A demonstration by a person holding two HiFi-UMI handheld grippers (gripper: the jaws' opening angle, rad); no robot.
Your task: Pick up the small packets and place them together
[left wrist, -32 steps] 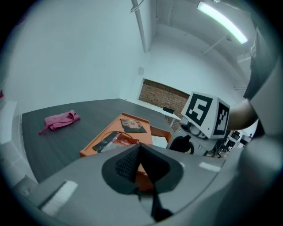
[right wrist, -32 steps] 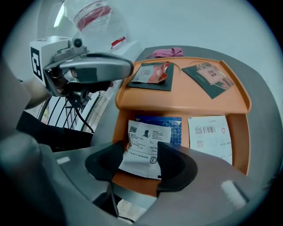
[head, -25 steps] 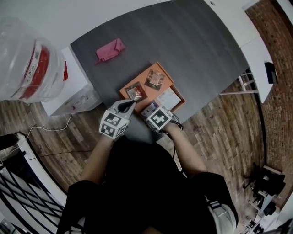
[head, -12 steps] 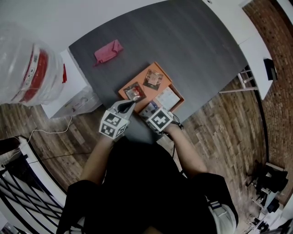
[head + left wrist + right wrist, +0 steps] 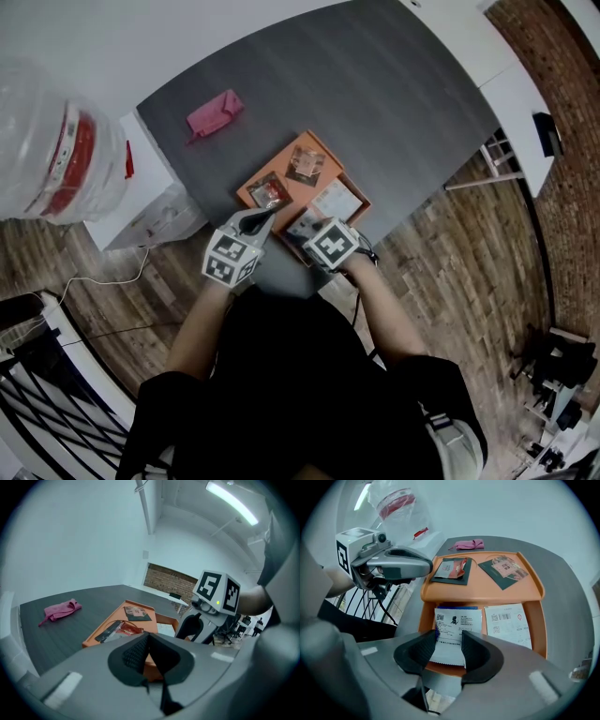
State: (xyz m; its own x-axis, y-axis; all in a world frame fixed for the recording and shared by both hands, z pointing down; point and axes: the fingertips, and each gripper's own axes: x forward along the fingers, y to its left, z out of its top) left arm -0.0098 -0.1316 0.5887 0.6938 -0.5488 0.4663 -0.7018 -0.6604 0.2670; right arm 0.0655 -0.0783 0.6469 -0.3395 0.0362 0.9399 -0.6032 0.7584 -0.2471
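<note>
Right hand-held gripper [image 5: 450, 638], jaws just narrowed, pinching white QR-coded packet [image 5: 457, 620]; left hand-held gripper [image 5: 147, 639] pressed together.

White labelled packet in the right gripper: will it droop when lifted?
Probably a little: the white packet looks thin and flat. It sits between the jaws of the right gripper, which have just been closing on it. It is likely light. Its printed face looks smooth, so it may slip.
</note>
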